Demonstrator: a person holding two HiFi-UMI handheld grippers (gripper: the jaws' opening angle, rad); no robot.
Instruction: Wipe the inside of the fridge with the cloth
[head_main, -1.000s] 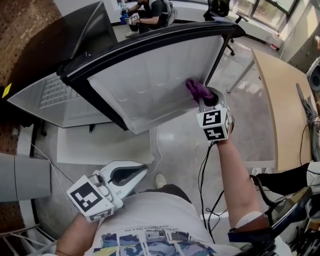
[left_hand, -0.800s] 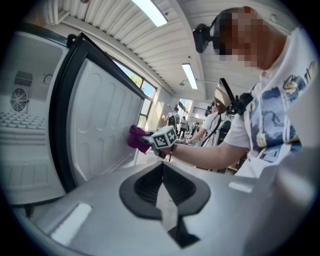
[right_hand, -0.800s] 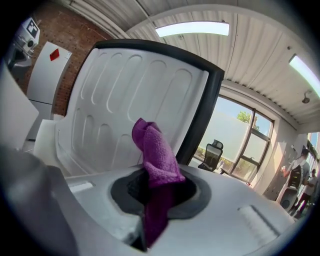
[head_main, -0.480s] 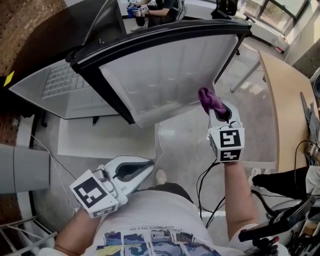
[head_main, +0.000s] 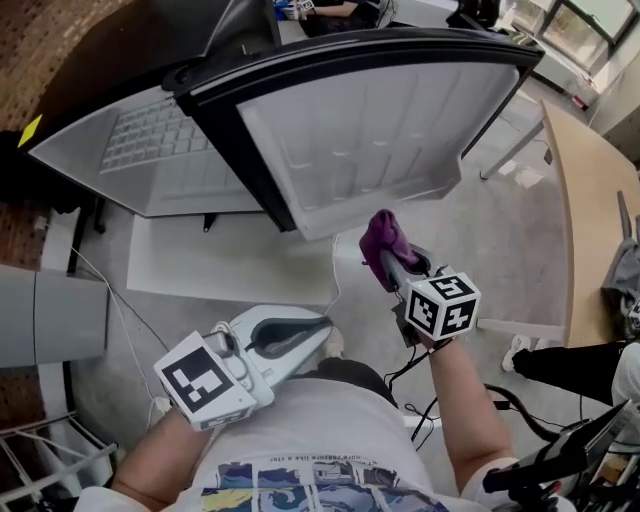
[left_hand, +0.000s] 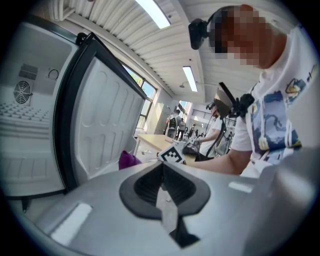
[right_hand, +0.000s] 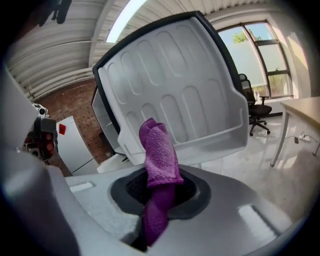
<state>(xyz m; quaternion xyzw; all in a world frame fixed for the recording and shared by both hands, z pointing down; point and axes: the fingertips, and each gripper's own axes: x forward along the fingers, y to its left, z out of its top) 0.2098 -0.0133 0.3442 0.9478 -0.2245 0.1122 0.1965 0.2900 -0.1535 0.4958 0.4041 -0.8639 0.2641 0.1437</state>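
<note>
Right gripper (head_main: 388, 268): jaws clamped on the purple cloth (head_main: 381, 238), which stood up out of them just below the lower edge of the open fridge door (head_main: 400, 130), not touching its white liner. Left gripper (head_main: 322, 327): held lower still beneath the door, its 2 jaws closed together with nothing between them. The fridge cavity (head_main: 150, 150) lay to the left of the door.

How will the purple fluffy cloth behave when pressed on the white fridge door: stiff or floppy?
The purple fluffy cloth is probably floppy: its free end folds over above the right gripper. It seems light, since the short end stands unsupported. Its pile would likely drag on the white fridge door.
</note>
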